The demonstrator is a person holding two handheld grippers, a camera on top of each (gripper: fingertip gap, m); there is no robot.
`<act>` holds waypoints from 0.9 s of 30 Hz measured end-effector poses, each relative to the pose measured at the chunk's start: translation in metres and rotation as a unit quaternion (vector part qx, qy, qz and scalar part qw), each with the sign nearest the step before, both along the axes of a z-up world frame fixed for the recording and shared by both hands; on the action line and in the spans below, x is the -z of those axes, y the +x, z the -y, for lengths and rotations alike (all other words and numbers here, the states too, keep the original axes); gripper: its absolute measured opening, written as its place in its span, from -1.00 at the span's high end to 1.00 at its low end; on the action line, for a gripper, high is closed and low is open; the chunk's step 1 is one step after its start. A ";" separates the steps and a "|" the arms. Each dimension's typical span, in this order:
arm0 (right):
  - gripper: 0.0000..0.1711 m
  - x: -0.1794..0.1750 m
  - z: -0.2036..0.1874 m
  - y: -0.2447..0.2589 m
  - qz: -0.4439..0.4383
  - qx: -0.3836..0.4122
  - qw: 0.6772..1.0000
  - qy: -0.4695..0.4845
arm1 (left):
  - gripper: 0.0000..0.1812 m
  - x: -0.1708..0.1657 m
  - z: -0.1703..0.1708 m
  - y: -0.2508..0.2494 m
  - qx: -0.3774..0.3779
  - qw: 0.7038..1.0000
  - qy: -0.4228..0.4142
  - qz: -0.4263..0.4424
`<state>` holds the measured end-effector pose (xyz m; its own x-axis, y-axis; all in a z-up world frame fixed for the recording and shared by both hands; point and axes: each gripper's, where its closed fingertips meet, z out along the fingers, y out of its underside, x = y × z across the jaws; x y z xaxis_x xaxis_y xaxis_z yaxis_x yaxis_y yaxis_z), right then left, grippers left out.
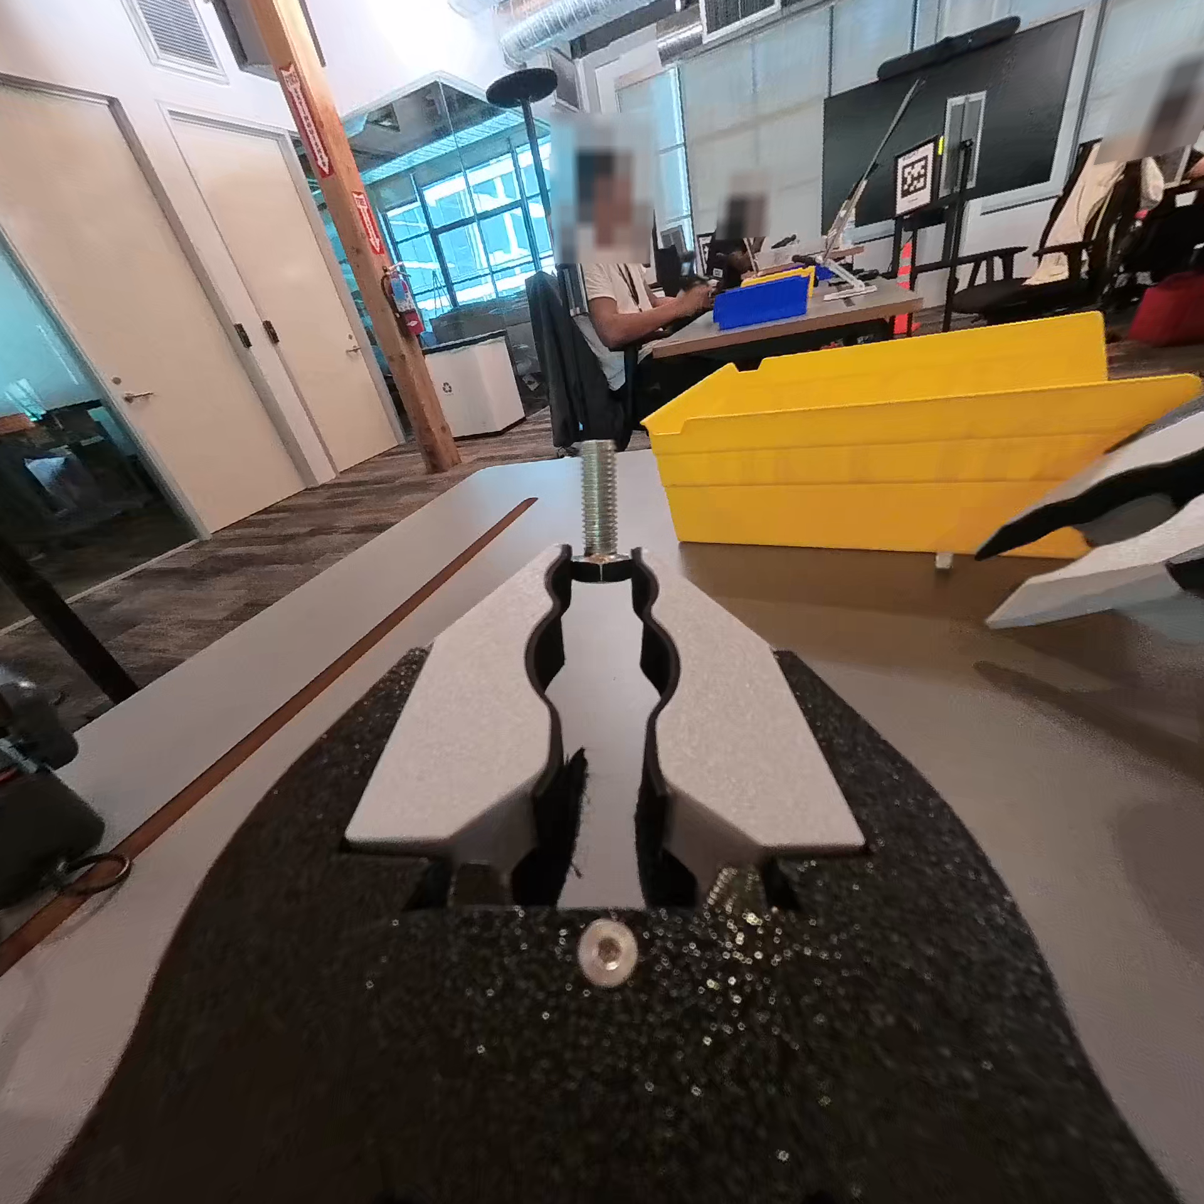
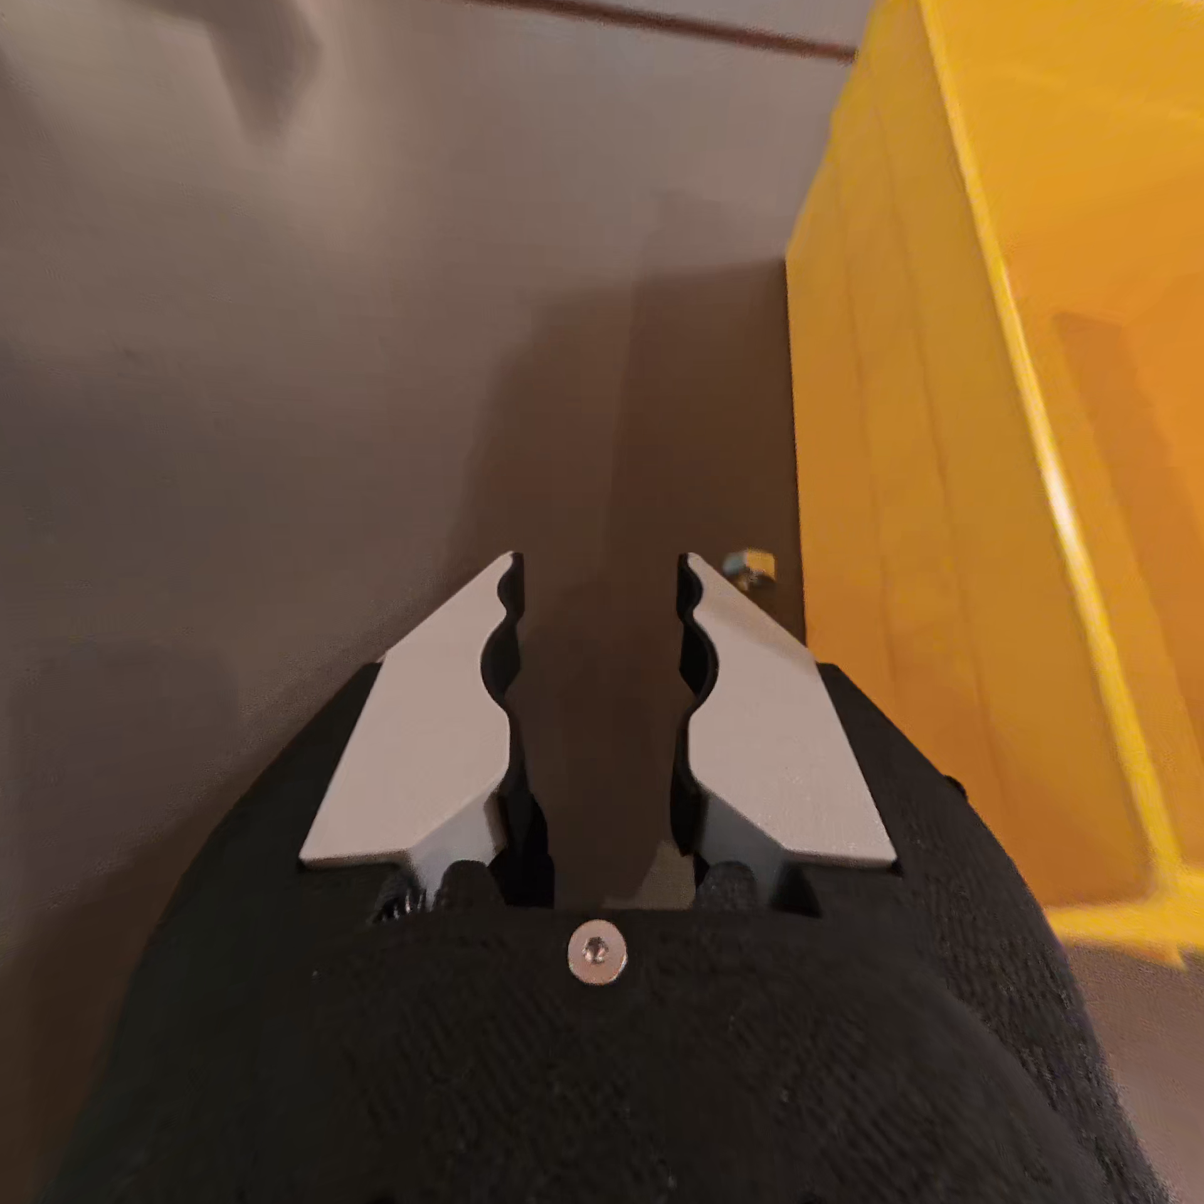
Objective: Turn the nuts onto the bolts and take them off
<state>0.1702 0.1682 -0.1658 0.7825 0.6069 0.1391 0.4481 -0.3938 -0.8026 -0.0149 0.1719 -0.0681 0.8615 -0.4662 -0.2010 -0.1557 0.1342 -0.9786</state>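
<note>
Silver threads mark the bolt [image 1: 600, 498], which is held upright at the tips of the left gripper [image 1: 601, 565]; its hexagonal head is clamped between the two grey fingers [image 1: 495, 664], and the threaded shank rises above them. The grip is closed on the bolt head, near the middle of the grey table [image 1: 977, 749].

To the right and a little farther off, a yellow bin [image 1: 866, 469] is seen resting on the table. A small metal nut [image 1: 943, 561] lies on the tabletop just beside the near wall of the bin. In the left wrist view, the right gripper [image 1: 990, 586] is seen entering from the right edge, its fingertips pointing towards that nut.

In the right wrist view, the right gripper [image 2: 599, 563] is held above the table [image 2: 326, 326] with its fingers spread apart and nothing between them. The nut [image 2: 750, 568] is seen just past the right fingertip, close to the wall of the yellow bin [image 2: 912, 521], outside the gap of the jaws. This view is slightly blurred.

Far behind the table, seated people and blue bins [image 1: 759, 305] on another desk are visible.
</note>
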 end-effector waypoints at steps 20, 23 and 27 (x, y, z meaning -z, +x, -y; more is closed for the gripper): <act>0.69 0.018 -0.046 0.031 -0.034 0.108 0.992 -0.047 | 0.83 0.003 0.000 0.005 0.019 1.000 -0.012 0.014; 0.83 0.014 -0.045 0.027 -0.034 0.091 0.995 -0.033 | 0.83 0.003 0.000 0.005 0.022 0.999 -0.018 0.022; 0.87 0.013 -0.041 0.019 -0.027 0.058 0.998 -0.025 | 0.83 0.005 -0.001 0.006 0.024 0.999 -0.023 0.020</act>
<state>0.1894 0.2089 -0.1788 0.8535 0.5169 0.0660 0.3536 -0.4814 -0.8020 -0.0091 0.1727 -0.0736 0.8451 -0.5148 -0.1443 -0.1109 0.0953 -0.9893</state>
